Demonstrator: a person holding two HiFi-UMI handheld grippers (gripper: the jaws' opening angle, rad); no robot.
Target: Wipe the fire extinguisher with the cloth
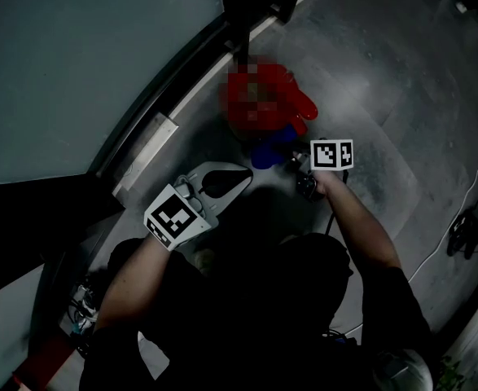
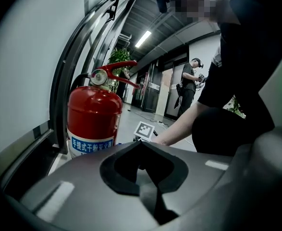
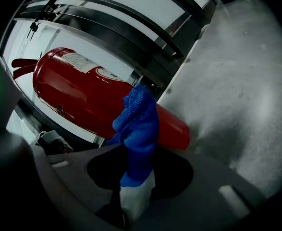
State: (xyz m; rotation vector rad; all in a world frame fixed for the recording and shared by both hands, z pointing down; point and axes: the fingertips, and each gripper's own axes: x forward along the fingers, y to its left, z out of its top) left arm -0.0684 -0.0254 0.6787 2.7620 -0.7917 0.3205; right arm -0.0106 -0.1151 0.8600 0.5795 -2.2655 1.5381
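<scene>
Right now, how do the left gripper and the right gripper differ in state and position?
The right gripper is shut on the blue cloth; the left gripper is shut on nothing. The right gripper has its blue cloth right up at the fire extinguisher; the left gripper is apart from it. Both point toward the fire extinguisher.

— Any print you can read?
— White characters, "手提式干粉灭火器", on the blue band low round the fire extinguisher, at nine o'clock in the left gripper view.
— And its pale label?
— Too small to read.
</scene>
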